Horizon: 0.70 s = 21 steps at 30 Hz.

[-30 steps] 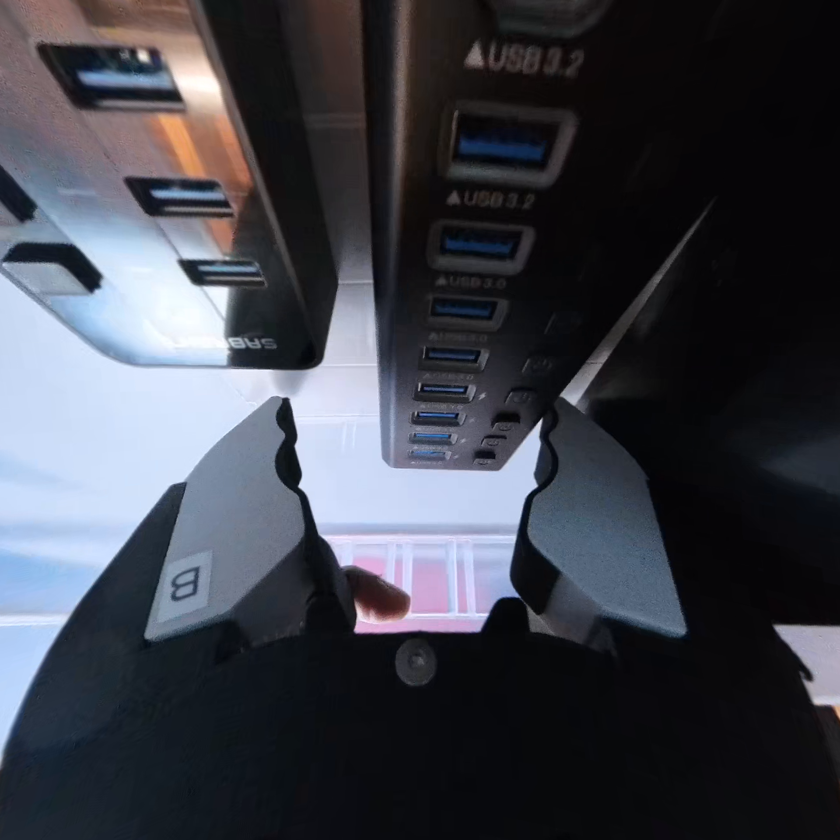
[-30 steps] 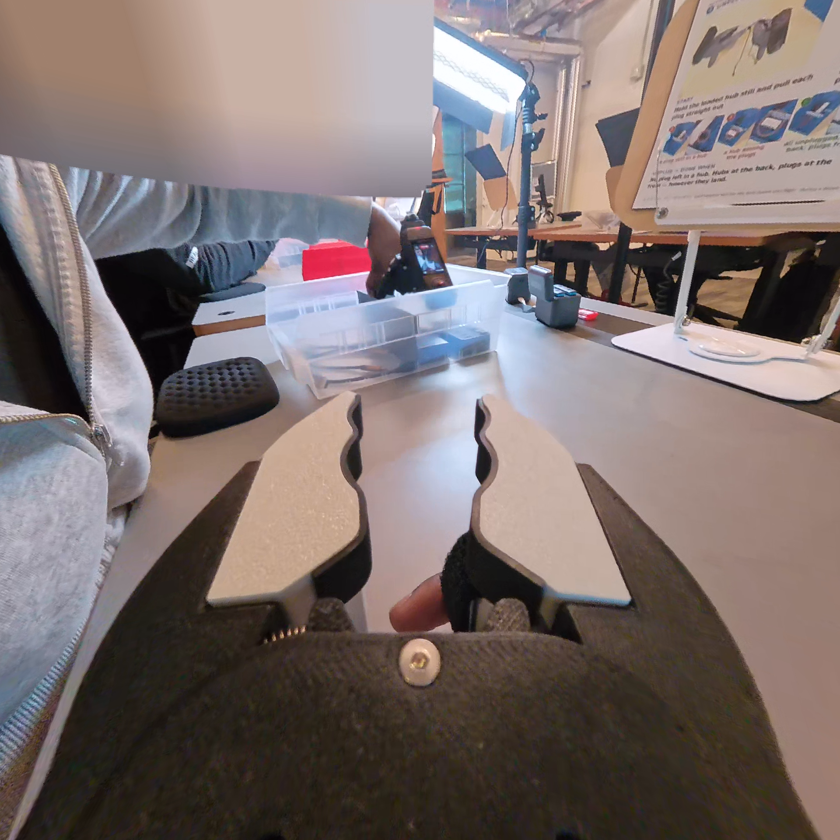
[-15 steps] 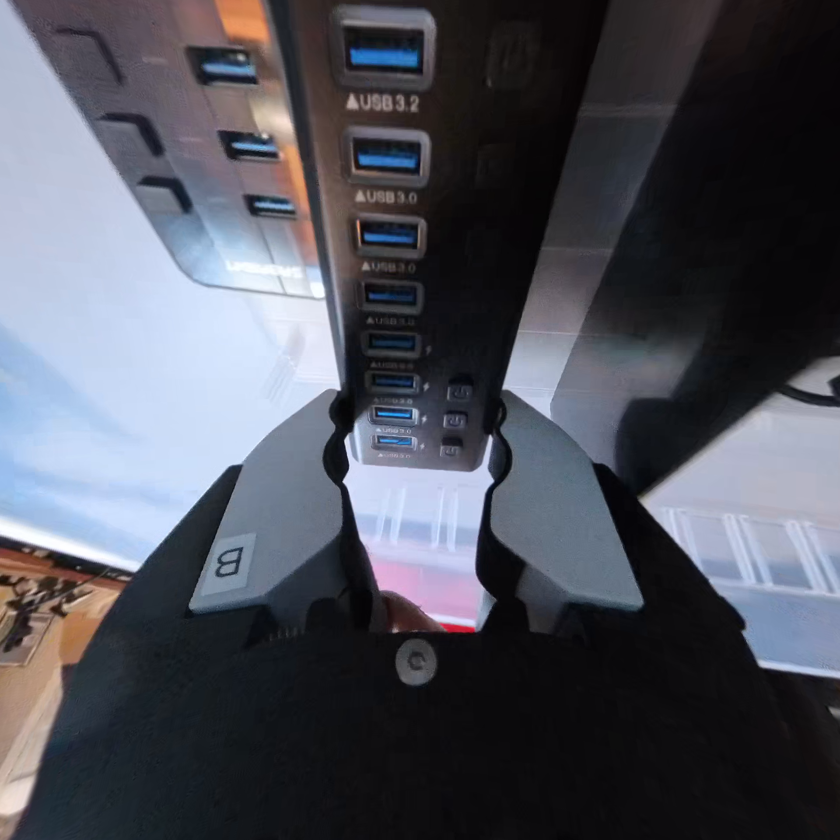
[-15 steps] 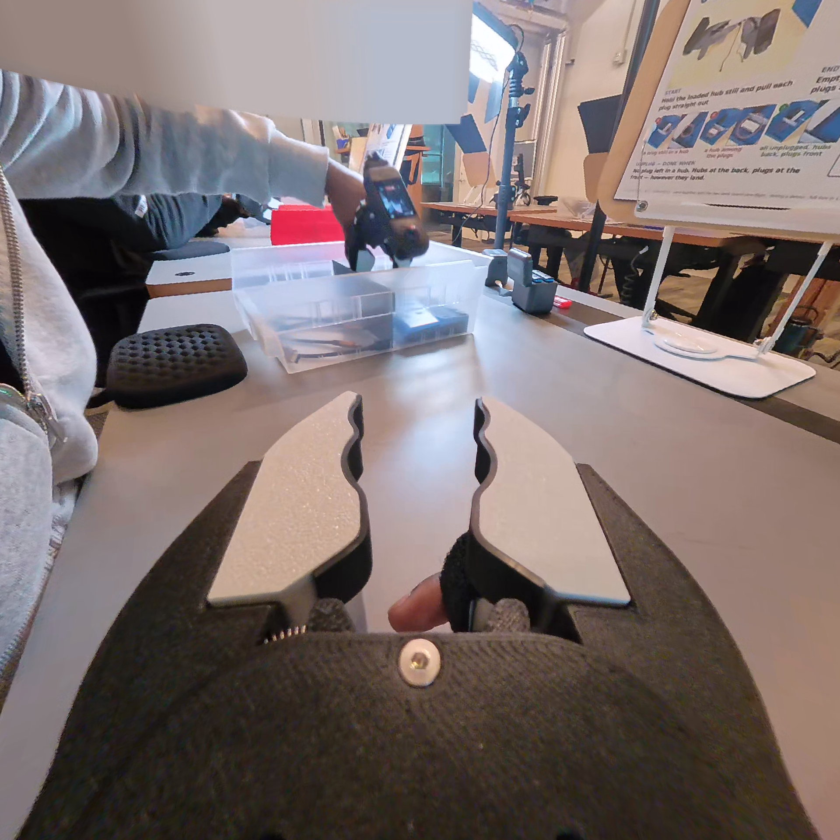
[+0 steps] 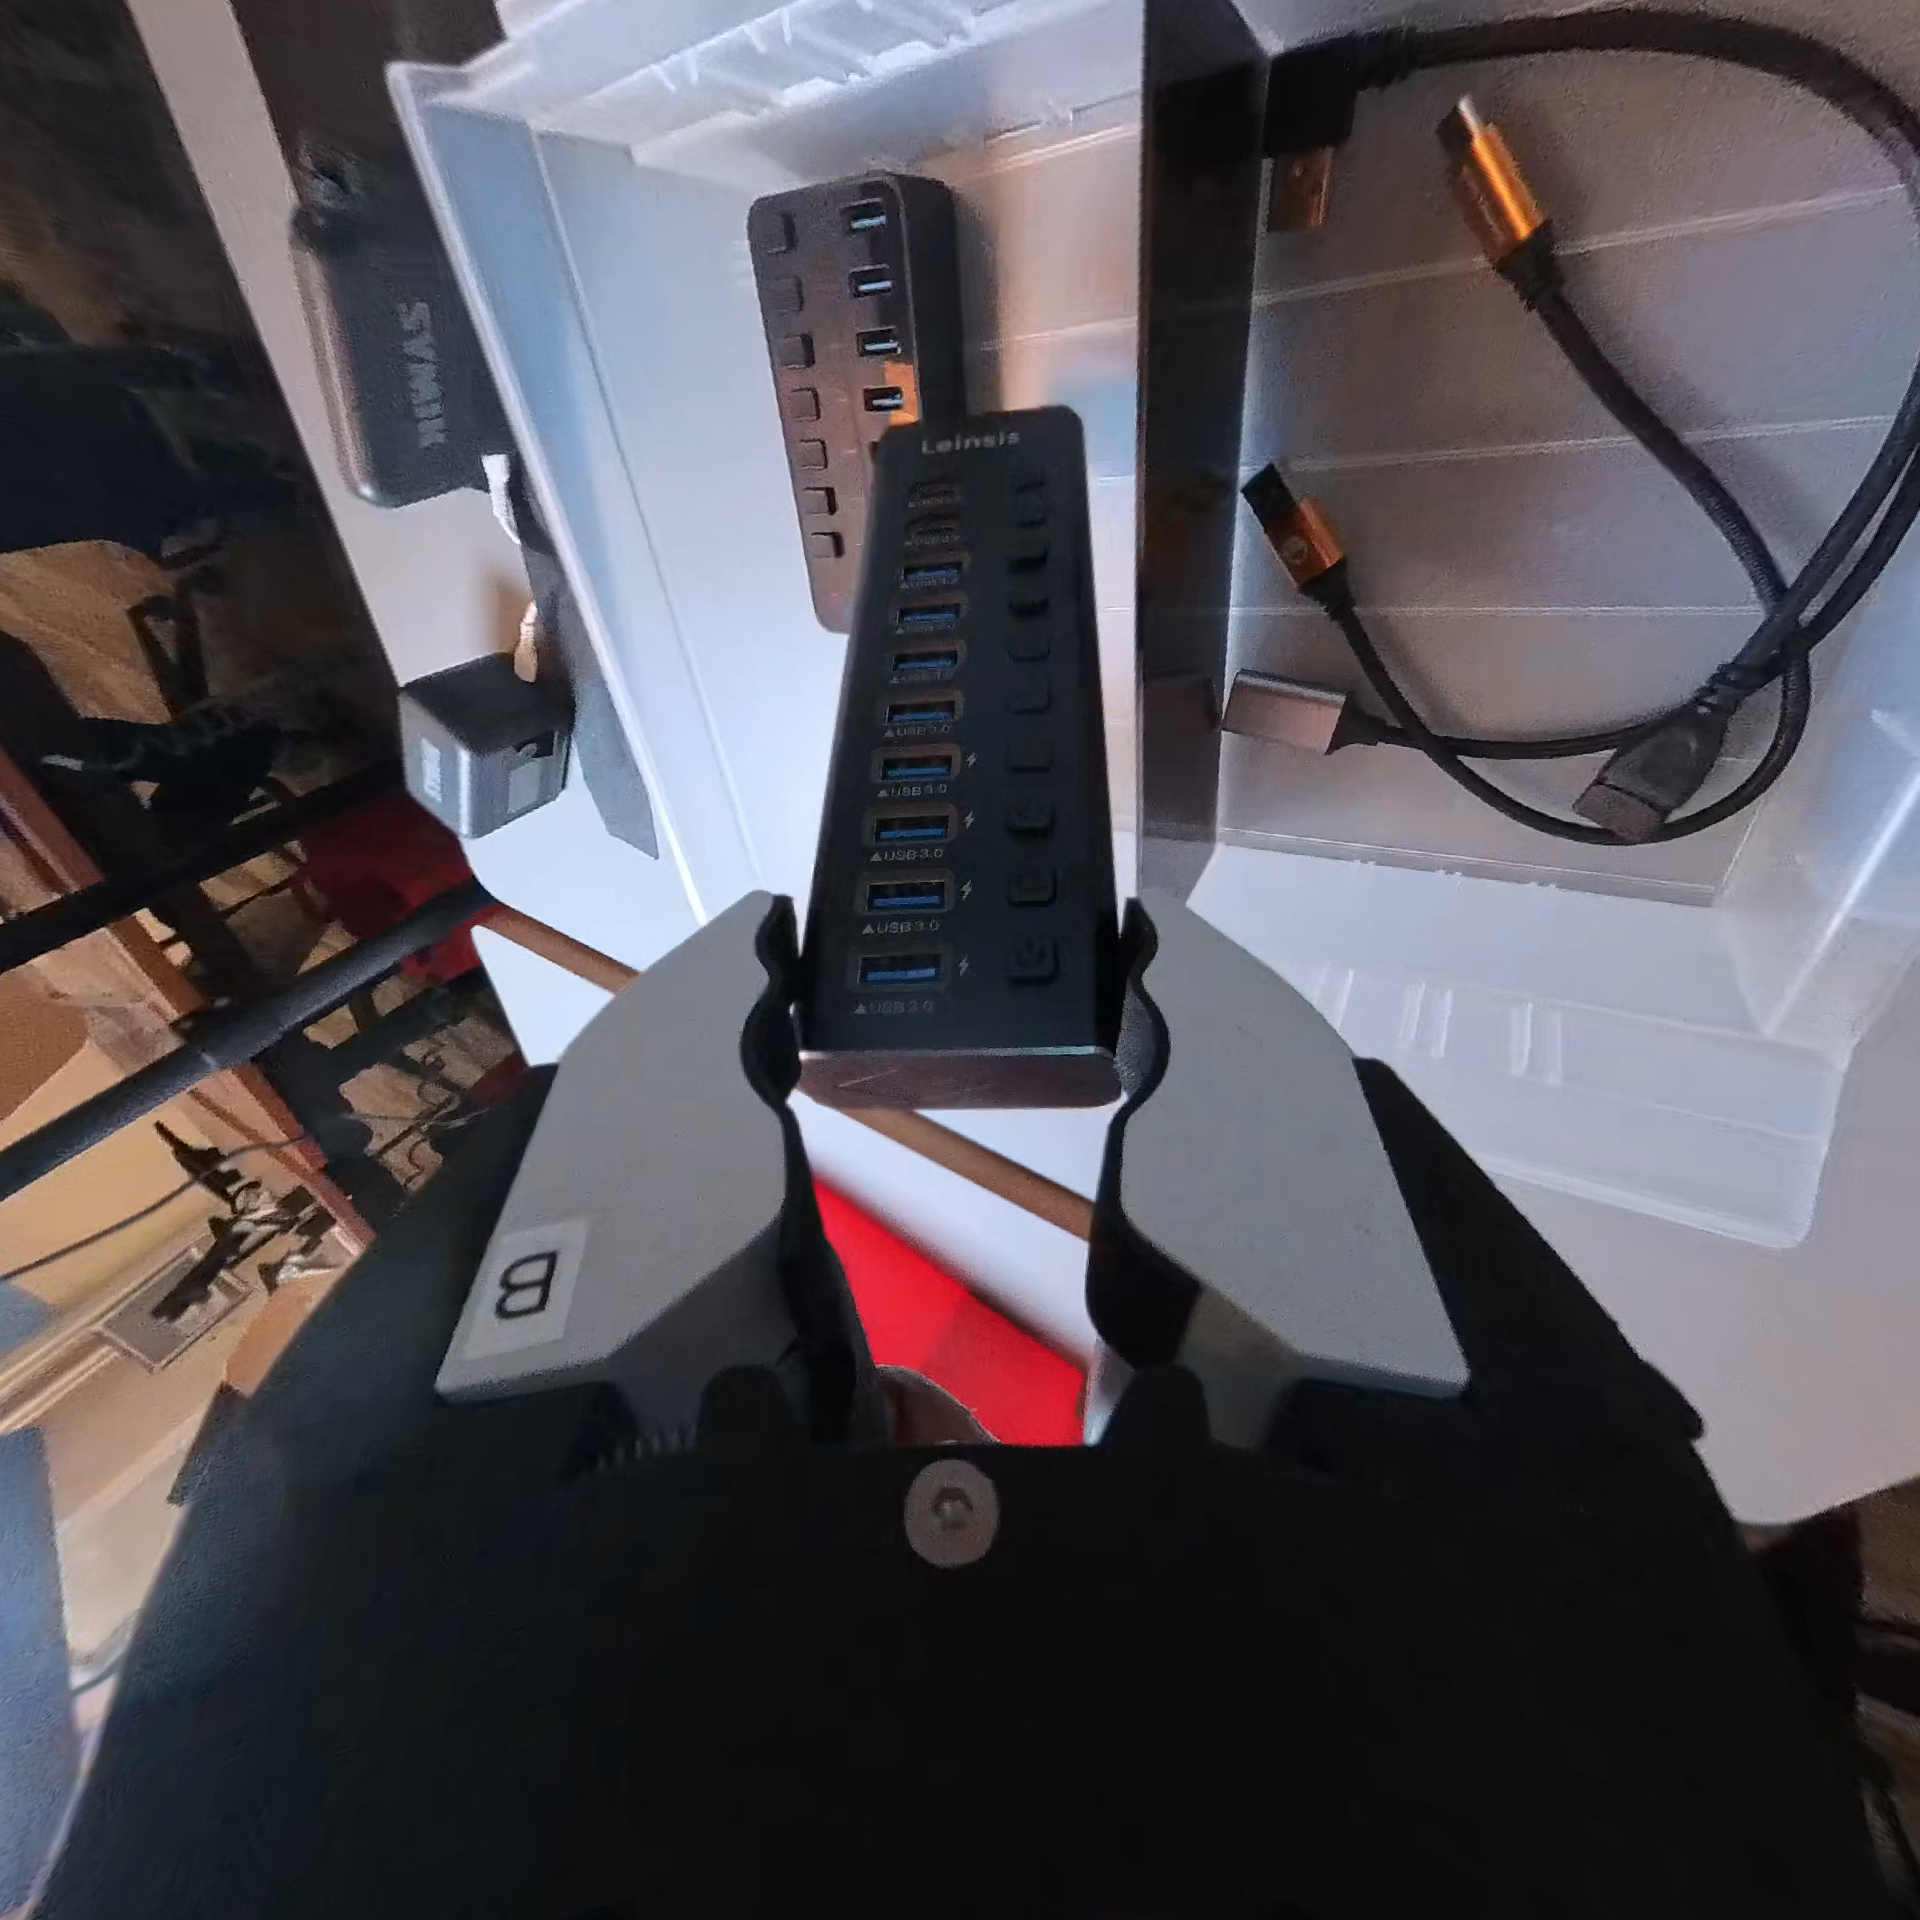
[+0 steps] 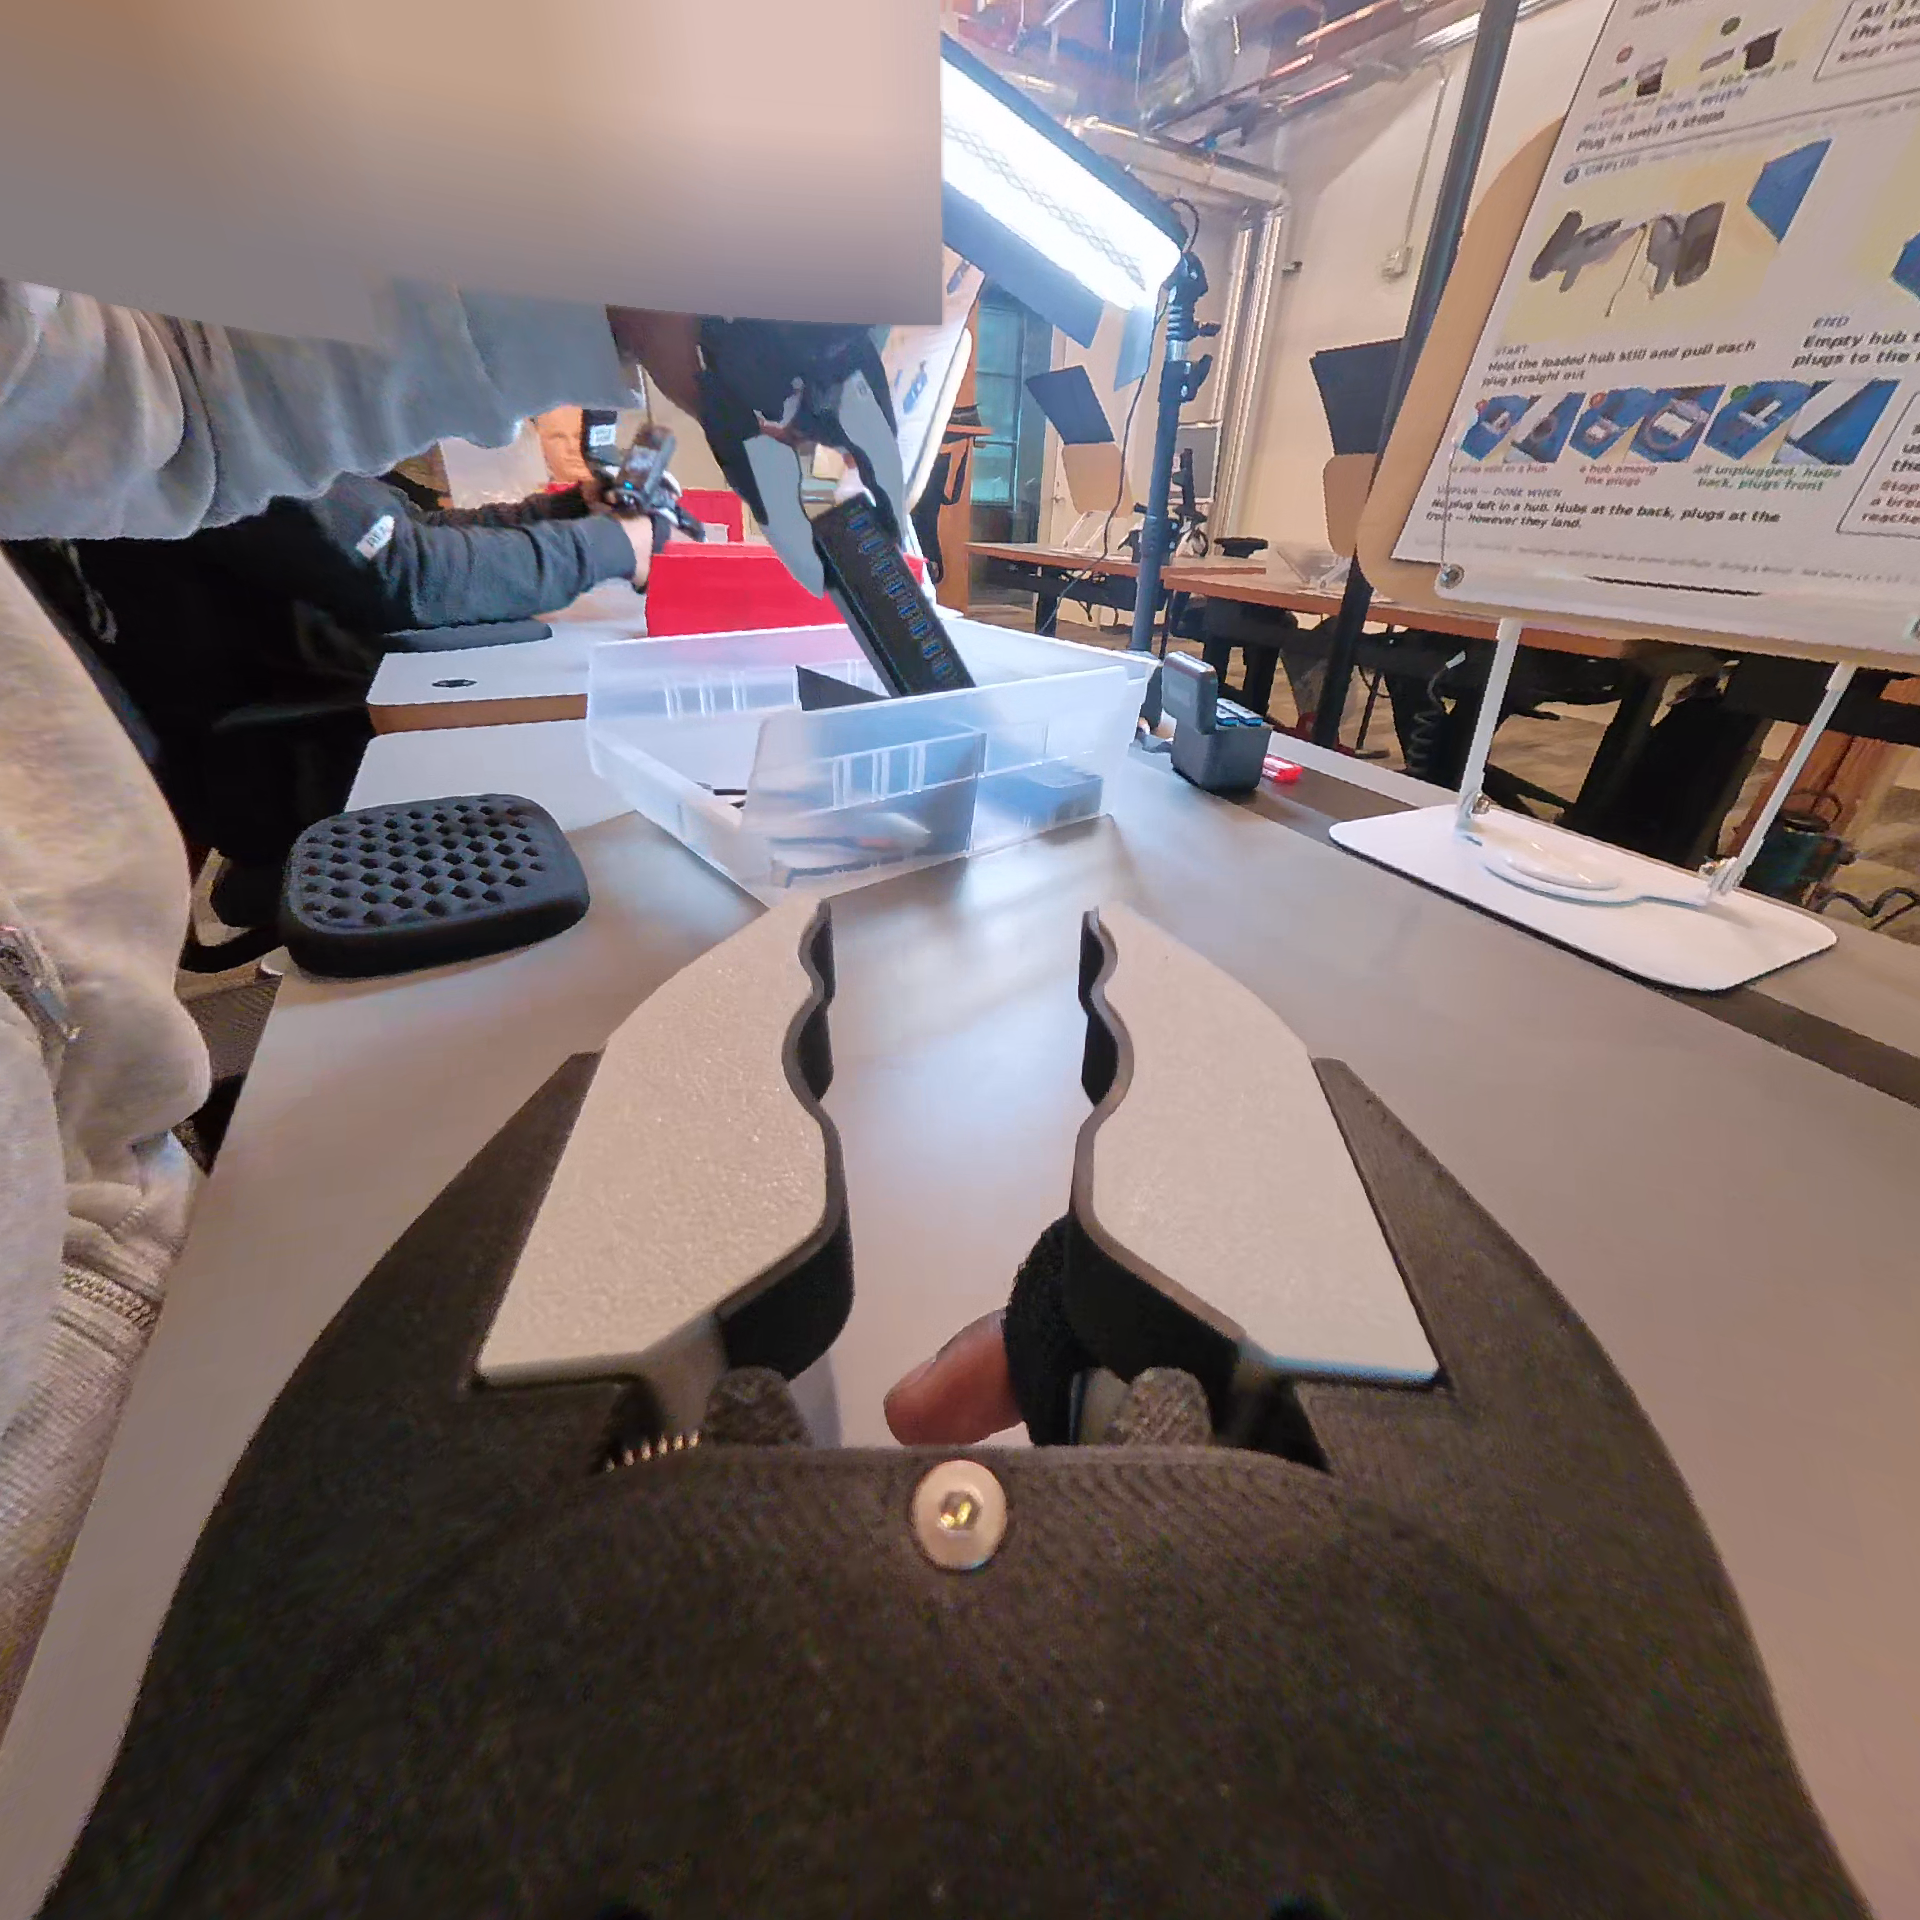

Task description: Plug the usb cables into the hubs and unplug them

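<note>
Since half a second earlier the left gripper (image 5: 956,987), then just closing on the end of the long black hub (image 5: 961,769) down among the bin's contents, had lifted it clear, so the view opened out over the clear plastic bin (image 5: 1558,1049). Nearest the lens, the fingers were clamped on the hub's near end, one on each long side, its row of blue ports all empty. Just beyond, a second hub (image 5: 831,343) lay flat in the bin's middle compartment, also with nothing plugged in. Past the divider to the right, the USB cables (image 5: 1621,665) lay loose, orange-sleeved plugs free. The right gripper (image 6: 951,997) hung over the bare grey table (image 6: 1455,1091), jaws apart and holding nothing; farther off in its view the lifted hub (image 6: 894,603) slanted steeply, lower end dipping into the bin (image 6: 831,748). Judged from this, the task had barely started: one hub picked up, no cable plugged, every plugging and unplugging ahead.
</note>
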Tool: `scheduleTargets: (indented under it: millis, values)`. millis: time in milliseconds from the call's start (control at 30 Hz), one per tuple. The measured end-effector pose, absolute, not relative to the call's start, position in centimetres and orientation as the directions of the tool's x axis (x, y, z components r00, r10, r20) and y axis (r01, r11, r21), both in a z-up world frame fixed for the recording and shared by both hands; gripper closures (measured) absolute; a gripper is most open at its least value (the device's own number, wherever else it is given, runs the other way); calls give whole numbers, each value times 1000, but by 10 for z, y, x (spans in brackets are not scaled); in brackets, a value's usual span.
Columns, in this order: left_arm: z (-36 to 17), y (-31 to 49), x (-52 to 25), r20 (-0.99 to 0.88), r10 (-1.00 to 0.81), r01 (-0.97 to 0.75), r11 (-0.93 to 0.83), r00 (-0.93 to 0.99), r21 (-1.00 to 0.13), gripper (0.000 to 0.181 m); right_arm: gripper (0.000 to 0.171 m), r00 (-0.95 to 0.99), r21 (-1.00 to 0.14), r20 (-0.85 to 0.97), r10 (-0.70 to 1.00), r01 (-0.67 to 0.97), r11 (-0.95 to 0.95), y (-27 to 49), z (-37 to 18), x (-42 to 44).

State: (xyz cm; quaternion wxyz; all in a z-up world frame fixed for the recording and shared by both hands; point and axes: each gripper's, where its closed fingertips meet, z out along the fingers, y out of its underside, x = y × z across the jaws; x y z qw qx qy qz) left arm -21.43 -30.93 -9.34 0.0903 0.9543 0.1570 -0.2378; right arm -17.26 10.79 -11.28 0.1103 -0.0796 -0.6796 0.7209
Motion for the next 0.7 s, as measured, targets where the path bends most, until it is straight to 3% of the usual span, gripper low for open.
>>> scheduleTargets:
  millis: [200, 333, 467, 700]
  values:
    - [-40, -296, -215, -634, 248, 330, -944, 732, 12, 121, 126, -960, -995, 59, 275, -77, -57, 109, -109, -170]
    - [5, -262, -220, -766, 307, 242, -949, 564, -202, 121, 124, -965, -994, 60, 256, -80, -70, 108, -107, -166]
    - [29, -202, -208, -814, 395, 15, -903, 426, -430, 118, 114, -972, -992, 61, 225, -83, -92, 106, -103, -160]
    - [19, -80, -142, -668, 565, -329, -590, 485, -737, 122, 92, -991, -955, -59, 123, 20, -296, 90, -63, -138]
